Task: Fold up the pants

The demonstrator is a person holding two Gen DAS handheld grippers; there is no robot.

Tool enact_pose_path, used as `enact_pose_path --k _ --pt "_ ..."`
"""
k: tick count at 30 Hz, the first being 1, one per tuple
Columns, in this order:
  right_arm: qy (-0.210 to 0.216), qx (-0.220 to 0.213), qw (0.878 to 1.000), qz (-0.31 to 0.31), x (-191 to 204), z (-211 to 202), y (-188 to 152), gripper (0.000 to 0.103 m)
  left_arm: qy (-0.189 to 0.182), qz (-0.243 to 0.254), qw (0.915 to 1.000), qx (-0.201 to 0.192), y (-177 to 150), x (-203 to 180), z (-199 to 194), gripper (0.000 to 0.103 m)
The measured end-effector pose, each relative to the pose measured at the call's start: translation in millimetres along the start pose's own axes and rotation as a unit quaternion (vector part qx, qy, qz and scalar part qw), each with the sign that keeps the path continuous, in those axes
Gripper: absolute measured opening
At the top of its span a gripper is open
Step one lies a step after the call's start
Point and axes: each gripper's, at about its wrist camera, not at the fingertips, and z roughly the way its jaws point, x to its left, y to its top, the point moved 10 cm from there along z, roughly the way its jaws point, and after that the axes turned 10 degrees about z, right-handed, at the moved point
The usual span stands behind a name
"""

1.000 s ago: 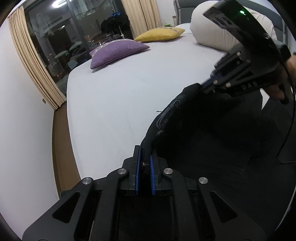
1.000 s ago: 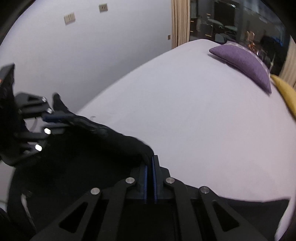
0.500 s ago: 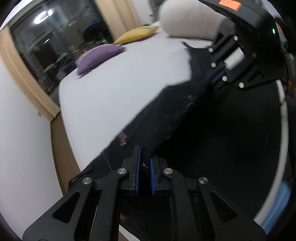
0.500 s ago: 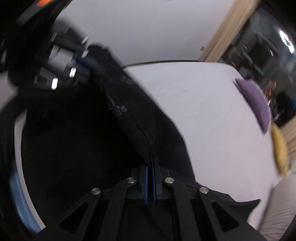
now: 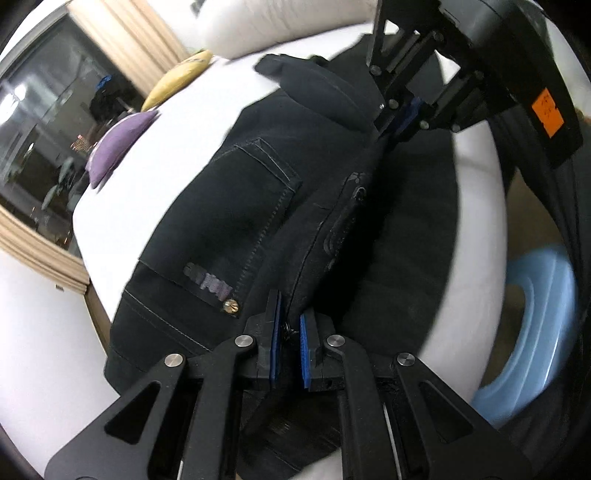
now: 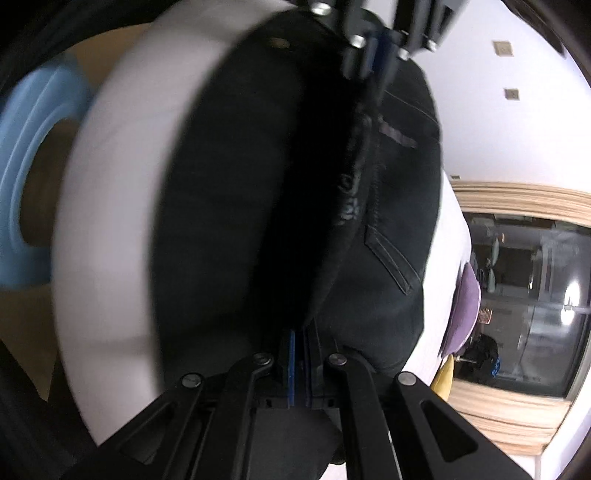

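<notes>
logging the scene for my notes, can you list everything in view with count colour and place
pants: 1, black, spread on the bed, waistband edge pinched at both ends
bed: 1, white sheet, under the pants
cushion: 1, purple, far side of bed near window
cushion: 1, yellow, beyond the purple one
pillow: 1, white, head of bed
curtains: beige, beside the dark window
tub: 1, light blue, on the floor beside the bed
left gripper: black, blue pads, shut on pants
right gripper: black, blue pads, shut on pants

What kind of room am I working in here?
Most likely a bedroom: the pants lie on a white bed with cushions, beside a curtained window.
</notes>
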Motion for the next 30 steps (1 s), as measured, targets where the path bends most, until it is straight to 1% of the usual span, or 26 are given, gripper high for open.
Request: enact_pose_path --k 3,7,8,10,12,14,18,21,23,25,26,28,29,30 --pt "-0.004 0.005 1.000 0.008 -3.4 2.3 2.6 0.004 -0.004 0.021 0.9998 0.000 0.2 -7.9 5.0 0.008" --pt "-0.016 0.017 1.000 0.000 -10.3 8.3 0.9 0.004 -0.002 0.046 0.9989 0.001 -1.3 -20.3 9.6 0.008" --pt "-0.019 0.019 1.000 -0.001 -0.4 -3.9 -0.7 0.004 -0.002 0.052 0.9986 0.001 0.9 -21.4 9.8 0.008" --pt "-0.023 0.023 0.999 0.004 0.3 -8.0 0.2 0.004 -0.008 0.056 0.9984 -0.002 4.6 -23.6 7.6 0.008" --pt "-0.023 0.022 0.999 0.015 -8.0 -6.5 -2.7 0.004 -0.011 0.061 0.9981 -0.004 -5.7 -29.5 -1.1 0.008" --pt "-0.021 0.024 0.999 0.027 -11.2 -3.0 -1.4 0.004 -0.013 0.067 0.9976 -0.002 -4.9 -30.2 -0.4 0.008" --pt "-0.024 0.035 0.998 0.035 -10.1 14.1 1.4 0.004 -0.012 0.064 0.9979 0.004 -8.6 -35.5 8.1 0.008" --pt "-0.028 0.039 0.997 0.053 -11.4 14.3 -2.4 0.004 -0.012 0.046 0.9989 -0.001 -10.1 -29.7 13.7 0.008" --pt "-0.031 0.041 0.997 0.059 -12.3 15.9 -2.9 0.007 -0.006 0.042 0.9991 -0.002 -8.5 -27.3 15.4 0.009" --pt "-0.037 0.043 0.997 0.059 -4.3 12.5 -3.4 0.007 0.005 0.050 0.9987 0.005 -7.0 -26.3 16.0 0.011" --pt "-0.037 0.045 0.996 0.062 -5.2 13.4 -4.5 0.007 0.006 0.051 0.9986 0.015 -7.0 -24.2 15.2 0.012" --pt "-0.035 0.047 0.996 0.072 -6.1 11.8 -5.4 0.007 -0.011 0.034 0.9992 0.021 -7.6 -20.9 10.9 0.017" --pt "-0.033 0.048 0.995 0.077 -8.7 14.2 -4.1 0.007 -0.034 0.010 0.9991 0.023 -9.1 -16.8 7.3 0.024" --pt "-0.033 0.049 0.995 0.080 -12.2 17.4 -3.6 0.007 -0.045 -0.006 0.9987 0.024 -9.8 -20.6 5.1 0.033"
